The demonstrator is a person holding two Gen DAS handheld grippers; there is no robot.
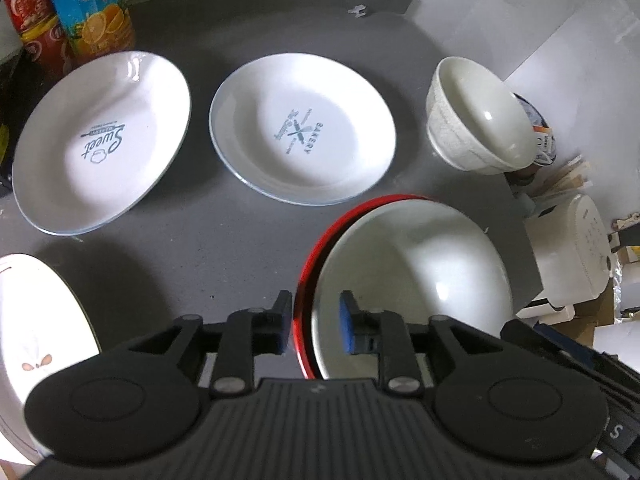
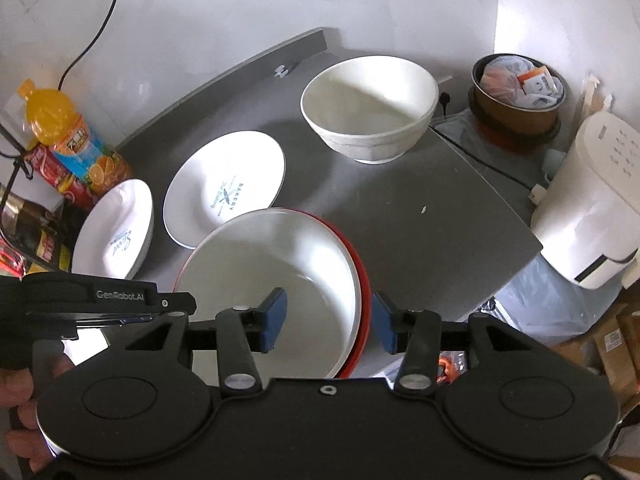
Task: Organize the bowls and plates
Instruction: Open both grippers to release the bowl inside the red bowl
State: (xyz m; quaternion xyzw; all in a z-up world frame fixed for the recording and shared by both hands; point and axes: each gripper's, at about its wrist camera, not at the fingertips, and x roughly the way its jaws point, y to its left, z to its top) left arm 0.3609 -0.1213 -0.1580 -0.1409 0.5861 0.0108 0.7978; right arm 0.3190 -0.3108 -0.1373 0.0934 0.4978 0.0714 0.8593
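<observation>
Straddling opposite rims of the red-edged white bowl (image 1: 412, 280), the left gripper (image 1: 316, 326) and right gripper (image 2: 330, 322) both stand parted, pads not visibly touching. Bare grey tabletop (image 2: 440, 220) opens at right of the frame, toward the table edge beyond the cream bowl (image 2: 370, 108).

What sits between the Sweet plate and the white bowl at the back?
The Bakery plate lies between the Sweet plate and white bowl, in the left wrist view.
</observation>
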